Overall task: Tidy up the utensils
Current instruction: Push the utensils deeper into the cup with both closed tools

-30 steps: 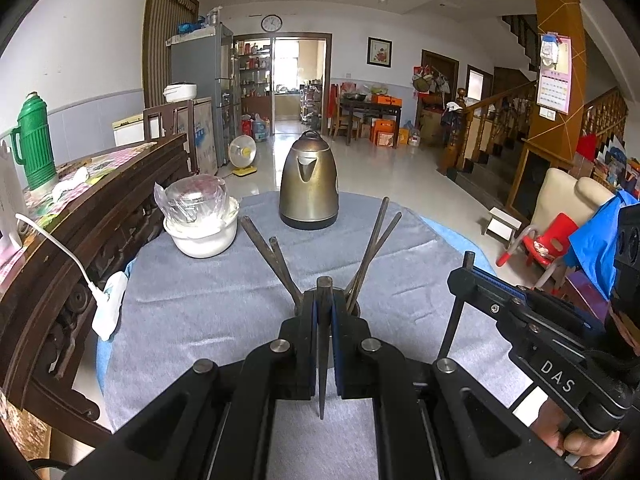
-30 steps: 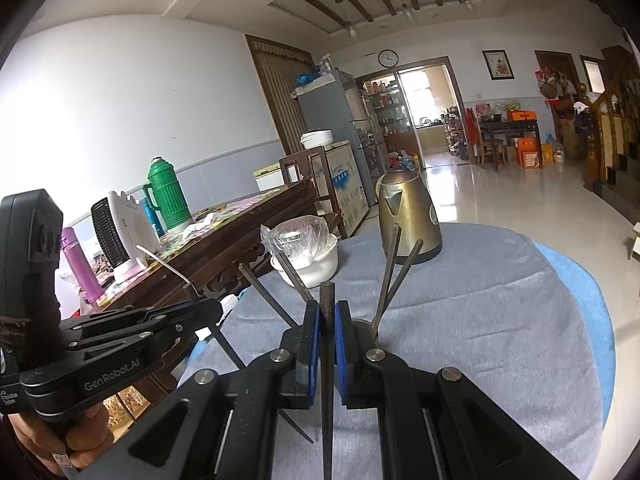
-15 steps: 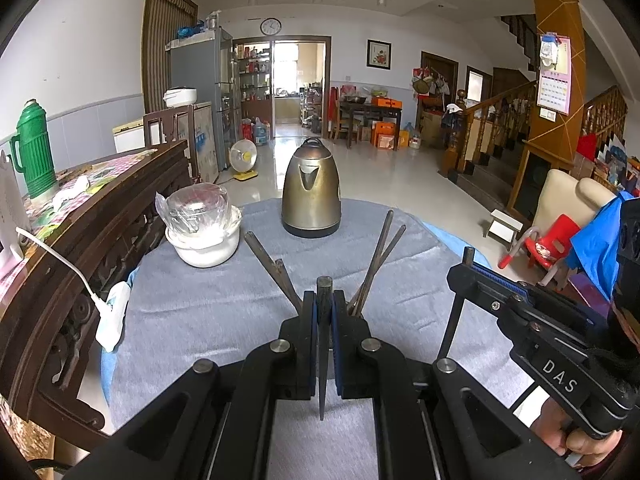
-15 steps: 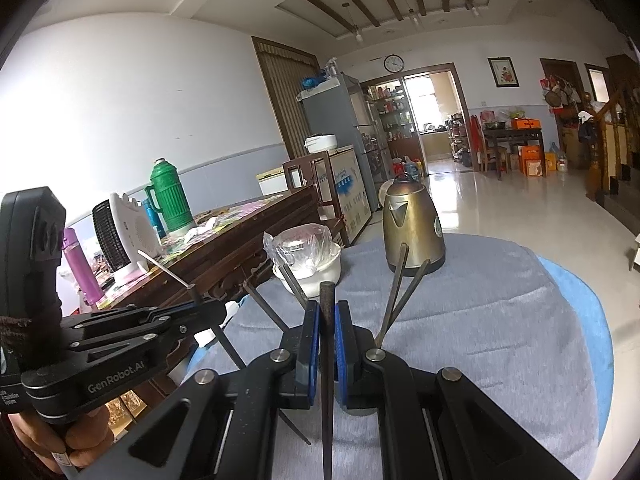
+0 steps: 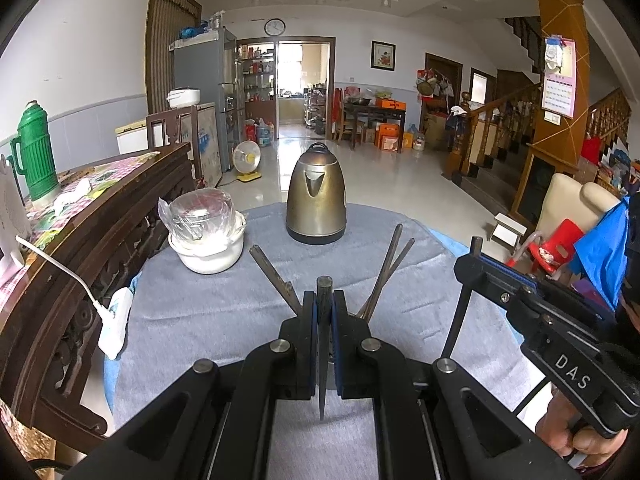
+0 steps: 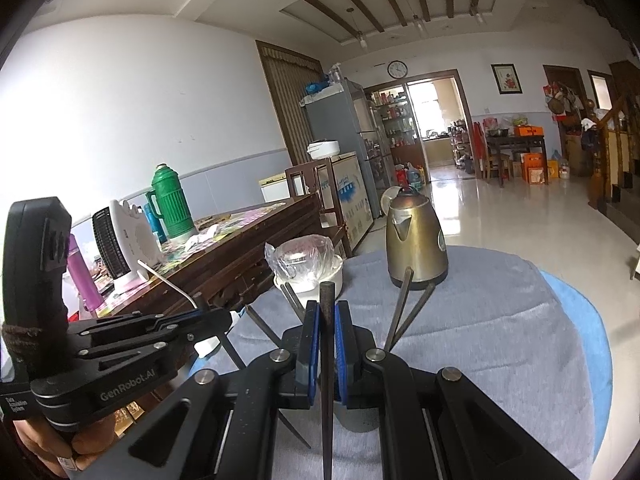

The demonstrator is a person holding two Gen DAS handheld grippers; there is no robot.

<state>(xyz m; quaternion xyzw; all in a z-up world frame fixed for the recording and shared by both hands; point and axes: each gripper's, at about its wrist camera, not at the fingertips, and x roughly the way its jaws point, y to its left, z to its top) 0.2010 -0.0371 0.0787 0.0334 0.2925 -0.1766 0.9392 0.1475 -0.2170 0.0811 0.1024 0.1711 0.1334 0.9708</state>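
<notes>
My left gripper (image 5: 324, 300) is shut on a dark chopstick (image 5: 322, 344) that stands upright between its blue pads. My right gripper (image 6: 327, 316) is shut on another dark chopstick (image 6: 327, 360), also upright. Each gripper shows in the other's view: the right one (image 5: 476, 256) with its chopstick hanging down, the left one (image 6: 224, 318) likewise. Just beyond the fingers a grey holder cup (image 6: 356, 416) stands on the table, with several dark chopsticks (image 5: 384, 272) fanned out of it. The cup is mostly hidden behind the fingers.
The round table has a grey cloth (image 5: 208, 304). A brass kettle (image 5: 317, 200) stands at its far side and a white bowl with a bagged glass lid (image 5: 208, 236) at far left. A wooden sideboard (image 5: 92, 216) borders the left, with a white plug and cable (image 5: 114, 316).
Both grippers have risen and drawn back a little, each still holding its chopstick. The kettle and bowl look slightly farther and lower in view.
</notes>
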